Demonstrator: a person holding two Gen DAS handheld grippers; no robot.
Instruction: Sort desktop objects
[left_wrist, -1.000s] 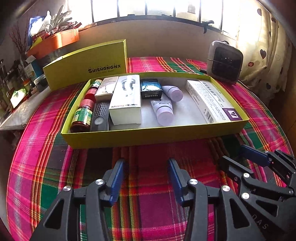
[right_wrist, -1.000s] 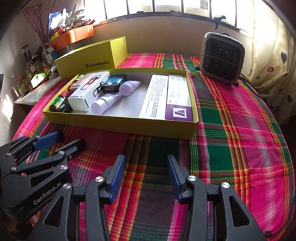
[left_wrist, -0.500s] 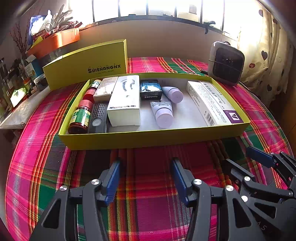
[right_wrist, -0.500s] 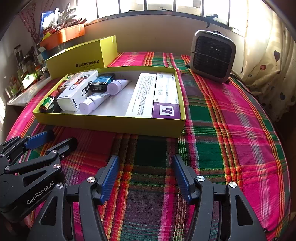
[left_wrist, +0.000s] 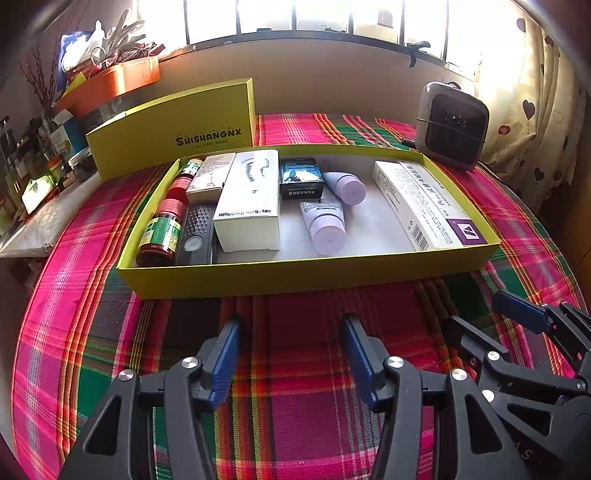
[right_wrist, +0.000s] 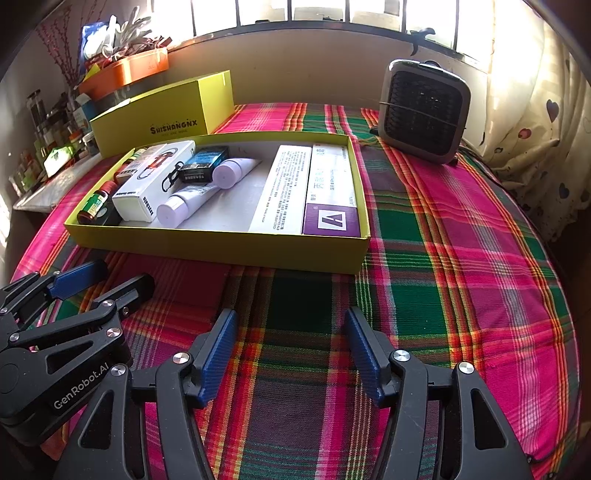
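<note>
A shallow yellow tray (left_wrist: 295, 275) on the plaid cloth holds the sorted items. From left to right these are red-capped bottles (left_wrist: 160, 232), a black device (left_wrist: 195, 236), a white flashlight box (left_wrist: 251, 199), a small dark box (left_wrist: 301, 177), two lilac tubes (left_wrist: 327, 229) and a long white box with a purple end (left_wrist: 424, 203). My left gripper (left_wrist: 290, 350) is open and empty over the cloth, just short of the tray's front wall. To its right, my right gripper (right_wrist: 290, 347) is also open and empty, facing the tray's (right_wrist: 221, 251) right front corner.
The yellow lid (left_wrist: 177, 129) marked SHISHANGNX stands behind the tray on the left. A grey fan heater (right_wrist: 424, 110) sits at the back right. An orange bin (left_wrist: 118, 81) and a cluttered shelf lie off the left edge. Bare plaid cloth stretches right of the tray.
The jaws of both grippers have opened a little wider. The right wrist view has swung slightly to the right. Nothing in the tray has moved.
</note>
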